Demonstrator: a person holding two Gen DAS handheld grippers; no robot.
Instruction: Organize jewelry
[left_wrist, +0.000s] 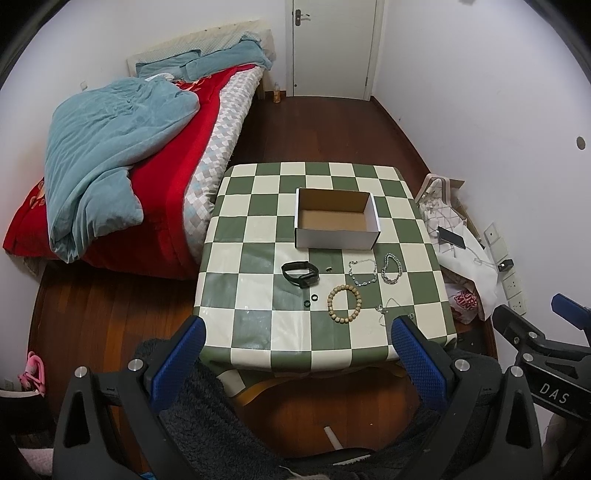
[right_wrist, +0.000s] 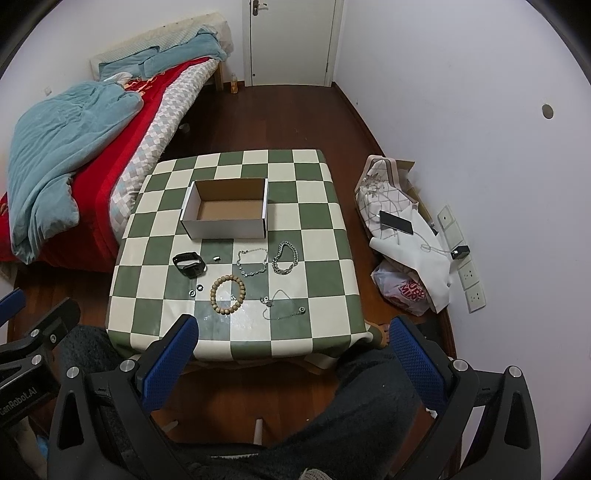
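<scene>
Checkered table (right_wrist: 314, 206): open cardboard box (right_wrist: 225, 229) at ctr, nothing inside. Near side: black watch band (right_wrist: 189, 264), bead bracelet (right_wrist: 227, 295), 2 silver chains (right_wrist: 285, 257), thin necklace (right_wrist: 282, 308). L gripper (left_wrist: 295, 354) & R gripper (right_wrist: 293, 350) spread wide, nothing held, short of table.

Both wrist views high, forward-down — shared checkered table (left_wrist: 258, 236).

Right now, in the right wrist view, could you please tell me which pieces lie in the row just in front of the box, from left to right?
Black watch band → small clasp → thin silver chain → thick silver chain.
</scene>
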